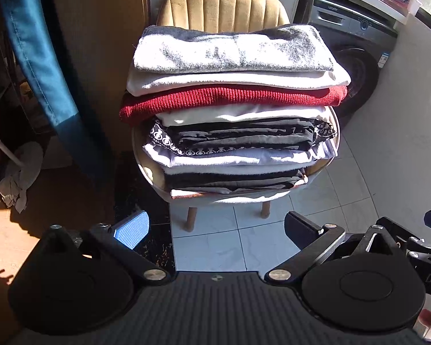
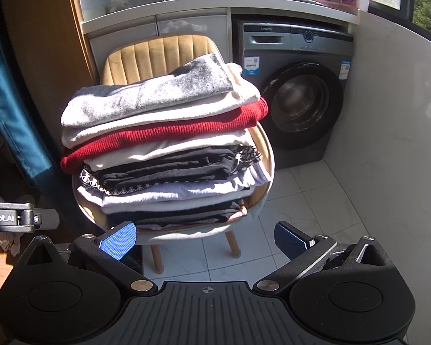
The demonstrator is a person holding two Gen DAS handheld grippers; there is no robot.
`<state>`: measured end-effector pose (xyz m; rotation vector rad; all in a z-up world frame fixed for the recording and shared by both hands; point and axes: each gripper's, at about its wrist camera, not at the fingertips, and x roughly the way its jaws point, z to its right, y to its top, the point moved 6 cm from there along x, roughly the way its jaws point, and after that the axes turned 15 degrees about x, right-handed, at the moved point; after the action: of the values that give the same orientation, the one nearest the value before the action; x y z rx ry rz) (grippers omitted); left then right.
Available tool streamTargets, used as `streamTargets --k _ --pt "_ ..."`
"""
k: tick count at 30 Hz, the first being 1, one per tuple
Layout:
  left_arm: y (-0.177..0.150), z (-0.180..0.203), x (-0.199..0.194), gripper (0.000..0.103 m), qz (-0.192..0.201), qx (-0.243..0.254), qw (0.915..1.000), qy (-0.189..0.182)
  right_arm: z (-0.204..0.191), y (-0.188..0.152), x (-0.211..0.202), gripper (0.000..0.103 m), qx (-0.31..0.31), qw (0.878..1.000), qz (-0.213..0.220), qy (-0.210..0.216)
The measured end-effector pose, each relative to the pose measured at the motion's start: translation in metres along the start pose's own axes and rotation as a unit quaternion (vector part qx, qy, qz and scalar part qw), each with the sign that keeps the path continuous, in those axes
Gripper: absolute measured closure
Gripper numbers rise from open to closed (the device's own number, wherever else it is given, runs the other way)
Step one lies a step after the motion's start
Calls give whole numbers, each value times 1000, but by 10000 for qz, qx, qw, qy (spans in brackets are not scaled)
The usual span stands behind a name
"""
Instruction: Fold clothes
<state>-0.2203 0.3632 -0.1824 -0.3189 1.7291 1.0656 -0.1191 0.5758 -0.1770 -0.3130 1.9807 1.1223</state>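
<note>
Left tongs (image 1: 215, 231): released, two ribbed blue pads spread wide, empty.
Right tongs (image 2: 205, 240): likewise released, empty.
Stack of clothes (image 1: 232, 109): about nine folded pieces on the chair seat, just beyond both tongs; fuzzy grey top, ribbed red knit (image 2: 163, 141), smooth blacks, whites.
Chair (image 1: 224, 8): one, tan, channel-padded back.
Washing machine (image 2: 298, 92): one, grey, round door.

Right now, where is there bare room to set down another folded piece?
Little on the chair: the stack covers the seat to its rim. Free patches are the white floor tiles between the chair, the washing machine and the wall. Both grippers are open.
</note>
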Motion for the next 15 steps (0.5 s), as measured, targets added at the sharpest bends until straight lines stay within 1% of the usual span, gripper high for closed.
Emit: streamTargets --k 15 --pt "2 17 1 0 13 117 9997 -195 13 -4 -7 1 117 9998 20 -136"
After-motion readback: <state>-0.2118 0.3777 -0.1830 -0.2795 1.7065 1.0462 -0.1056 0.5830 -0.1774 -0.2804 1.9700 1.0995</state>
